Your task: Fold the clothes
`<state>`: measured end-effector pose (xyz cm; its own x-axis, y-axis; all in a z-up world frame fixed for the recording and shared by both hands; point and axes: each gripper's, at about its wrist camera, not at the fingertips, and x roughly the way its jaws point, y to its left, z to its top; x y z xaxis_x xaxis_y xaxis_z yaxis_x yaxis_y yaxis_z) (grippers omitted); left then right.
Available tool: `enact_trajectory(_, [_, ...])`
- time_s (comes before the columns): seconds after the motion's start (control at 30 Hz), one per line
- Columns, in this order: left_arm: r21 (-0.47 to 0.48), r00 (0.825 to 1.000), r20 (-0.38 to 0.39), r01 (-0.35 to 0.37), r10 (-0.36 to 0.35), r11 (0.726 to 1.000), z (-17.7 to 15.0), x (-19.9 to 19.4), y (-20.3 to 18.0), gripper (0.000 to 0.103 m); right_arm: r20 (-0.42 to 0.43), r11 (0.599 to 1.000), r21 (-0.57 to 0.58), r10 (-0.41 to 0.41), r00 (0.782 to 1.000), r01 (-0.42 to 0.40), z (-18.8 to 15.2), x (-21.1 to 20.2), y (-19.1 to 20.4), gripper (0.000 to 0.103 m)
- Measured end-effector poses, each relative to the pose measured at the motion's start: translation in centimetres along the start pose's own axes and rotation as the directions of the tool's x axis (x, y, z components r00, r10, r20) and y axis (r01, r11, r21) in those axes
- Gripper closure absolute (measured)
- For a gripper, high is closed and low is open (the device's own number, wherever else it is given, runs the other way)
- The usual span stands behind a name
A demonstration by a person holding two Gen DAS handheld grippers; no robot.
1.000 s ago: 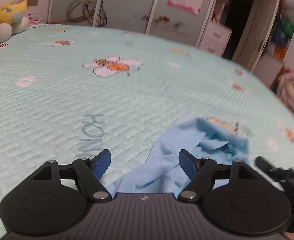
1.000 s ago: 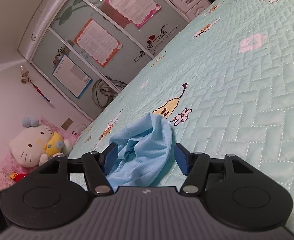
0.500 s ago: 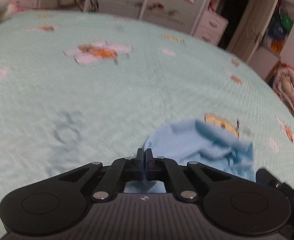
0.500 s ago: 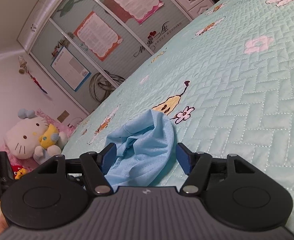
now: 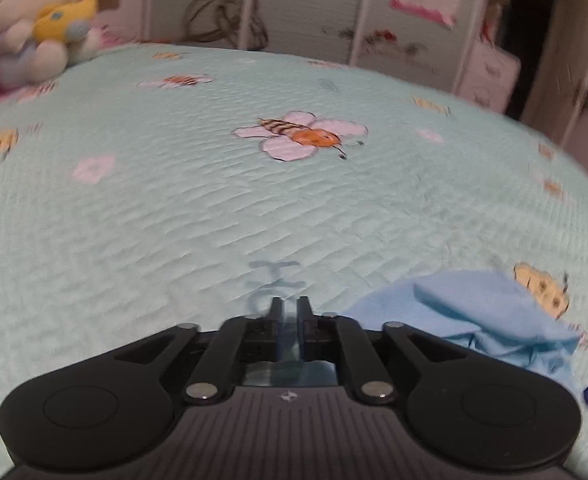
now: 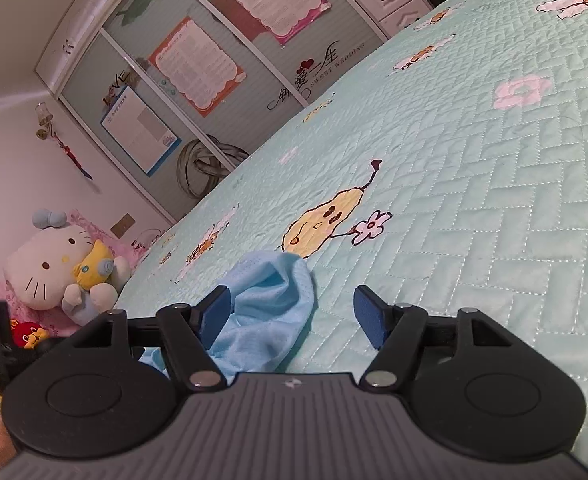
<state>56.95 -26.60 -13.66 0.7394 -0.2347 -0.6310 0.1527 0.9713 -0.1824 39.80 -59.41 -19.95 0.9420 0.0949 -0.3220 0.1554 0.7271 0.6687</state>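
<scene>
The blue shirt (image 6: 267,312) sits crumpled on the bed (image 6: 474,200), just below the pear print (image 6: 326,220). Right tongs (image 6: 294,312) are wide open, left pad touching the shirt. Left tongs (image 5: 289,312) are nearly closed with nothing clearly pinched, shirt (image 5: 482,316) off to their right.

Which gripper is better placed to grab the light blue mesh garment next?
Right. The right gripper has its jaws open with the light blue mesh garment lying between them on the mint quilted bedspread. The left gripper is nearly closed, with the garment off to its right.
</scene>
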Motion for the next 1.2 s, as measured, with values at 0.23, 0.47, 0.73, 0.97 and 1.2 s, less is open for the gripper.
enact_trajectory(0.23, [0.172, 0.99, 0.028, 0.132, -0.138, 0.976, -0.4, -1.1, -2.8, 0.045, -0.001, 1.0, -0.008, 0.003, 1.0, -0.003, 0.0, 0.0, 0.1, 0.032])
enact_trajectory(0.47, [0.132, 0.994, -0.066, 0.099, -0.091, 0.986, -0.8, 1.2, -3.6, 0.047, -0.012, 1.0, -0.019, 0.008, 1.0, -0.008, -0.1, 0.0, 0.3, 0.032])
enact_trajectory(0.73, [0.18, 0.995, -0.046, 0.092, -0.085, 0.979, -0.1, 1.0, -3.5, 0.093, -0.013, 1.0, -0.012, 0.016, 1.0, -0.016, -0.1, 0.0, 0.3, 0.032])
enact_trajectory(0.97, [0.189, 0.995, -0.045, 0.098, -0.091, 0.977, 0.2, 1.2, -3.7, 0.039, -0.009, 1.0, 0.006, 0.031, 0.999, -0.031, -0.1, -0.1, 0.1, 0.032])
enact_trajectory(1.2, [0.192, 0.995, -0.052, 0.091, -0.083, 0.977, -0.2, 2.8, -3.7, 0.039, -0.023, 0.999, -0.005, 0.051, 0.998, -0.051, 0.3, 0.7, 0.2, 0.031])
